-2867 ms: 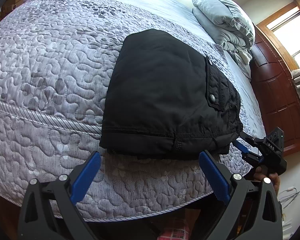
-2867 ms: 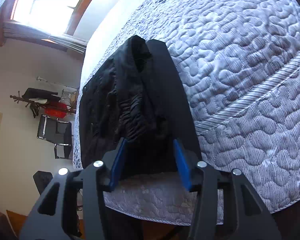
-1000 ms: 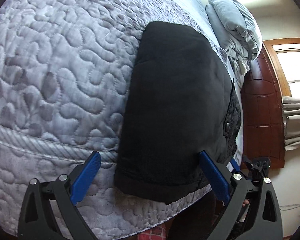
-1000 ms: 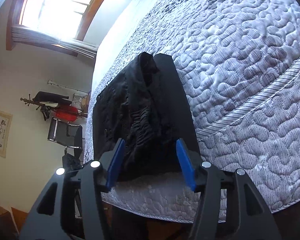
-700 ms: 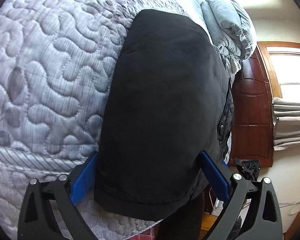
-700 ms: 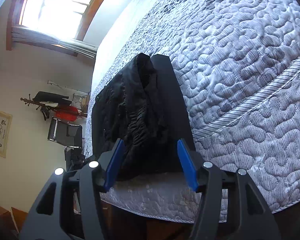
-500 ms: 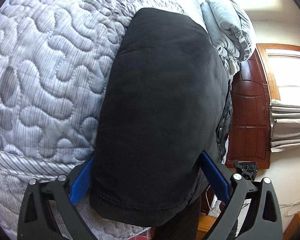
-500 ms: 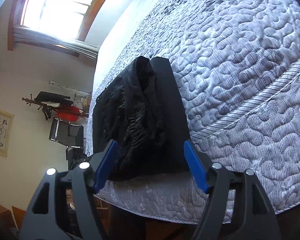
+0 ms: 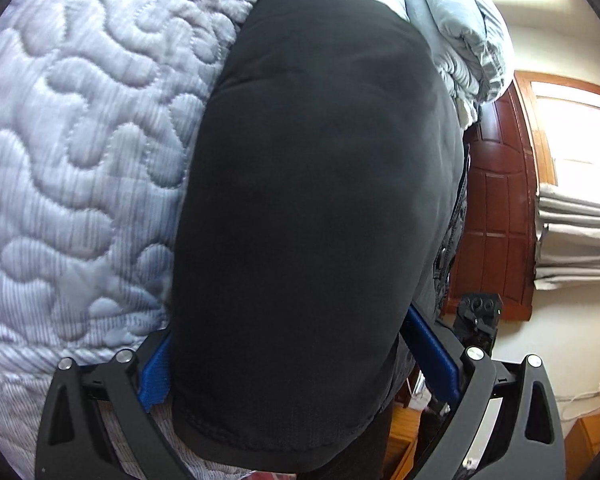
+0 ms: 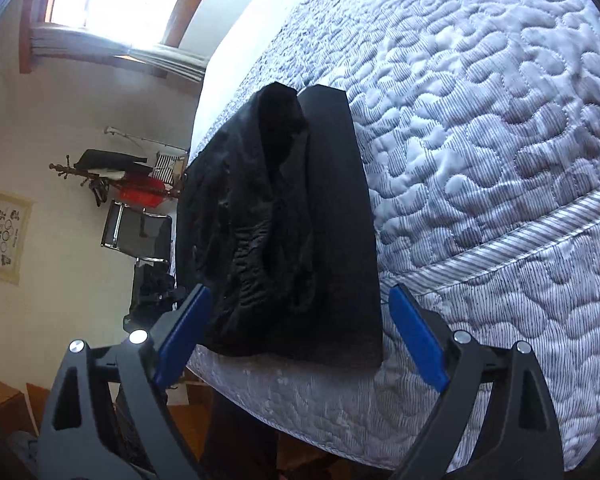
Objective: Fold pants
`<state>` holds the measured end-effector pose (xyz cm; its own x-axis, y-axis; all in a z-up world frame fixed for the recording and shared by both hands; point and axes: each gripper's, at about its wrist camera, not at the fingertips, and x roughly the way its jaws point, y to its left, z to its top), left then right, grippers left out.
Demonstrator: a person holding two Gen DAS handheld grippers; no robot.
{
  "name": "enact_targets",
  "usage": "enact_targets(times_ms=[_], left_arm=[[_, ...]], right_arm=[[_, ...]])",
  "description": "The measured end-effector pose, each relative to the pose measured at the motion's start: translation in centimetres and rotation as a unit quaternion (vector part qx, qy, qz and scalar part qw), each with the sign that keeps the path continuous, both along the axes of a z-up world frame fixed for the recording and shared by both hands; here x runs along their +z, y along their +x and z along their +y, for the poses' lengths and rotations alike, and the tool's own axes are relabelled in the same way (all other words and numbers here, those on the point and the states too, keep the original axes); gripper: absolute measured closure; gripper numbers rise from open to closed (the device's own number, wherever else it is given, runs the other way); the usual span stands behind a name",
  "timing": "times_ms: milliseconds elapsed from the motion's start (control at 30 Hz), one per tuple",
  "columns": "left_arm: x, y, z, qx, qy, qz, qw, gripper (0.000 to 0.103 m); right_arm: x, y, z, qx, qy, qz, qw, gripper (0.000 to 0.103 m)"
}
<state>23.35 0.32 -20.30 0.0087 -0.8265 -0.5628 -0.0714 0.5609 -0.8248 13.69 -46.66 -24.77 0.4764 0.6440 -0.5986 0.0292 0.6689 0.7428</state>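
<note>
Left wrist view: the left claw (image 9: 300,364) stands wide apart, and the folded black pants (image 9: 312,208) lie between its blue pads, their near edge reaching back past the pad tips toward the camera. Whether the pads (image 9: 434,360) press on the cloth cannot be told; the fabric covers most of the left pad. The pants rest on the quilted grey bed (image 9: 80,152), which spreads to the left of the claw. Ahead and to the right sits a heap of pale bedding (image 9: 460,32), with a dark wooden door (image 9: 496,208) further right. The other claw shows just right of the right pad.

Right wrist view: the right claw (image 10: 300,344) is opening, its pads clear of the cloth on both sides. The pants (image 10: 284,232) lie between and just ahead of the pads, at the bed's (image 10: 480,140) near edge, the gathered waistband facing the claw. A coat rack (image 10: 112,176) and a black chair (image 10: 136,232) stand off to the left.
</note>
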Motion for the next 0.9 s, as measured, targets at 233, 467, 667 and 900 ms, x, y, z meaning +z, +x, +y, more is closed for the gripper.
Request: enact_targets(times_ms=[233,467,667,900], left_arm=[[-0.3,1.2,-1.1,-0.049,-0.015,0.013,0.9986,0.004],[-1.0,2.0,-2.2,-0.096,-0.065,0.048,0.9921,0.004],[-1.8,2.6,-3.0,-0.093,-0.056,0.066,0.9919,0.004],[-1.4,2.1,-3.9,-0.07,-0.031,0.071,0.9946,0.004]], right_arm=[[-2.3,1.7,-0.3,0.024,0.038,0.021,0.999,0.012],[-4.2,2.9,-0.7,0.035,0.075,0.03,0.996,0.01],[-4.5,3.7,-0.1,0.06,0.081,0.032,0.994,0.009],[-4.0,4.9,1.6,0.081,0.071,0.034,0.994,0.007]])
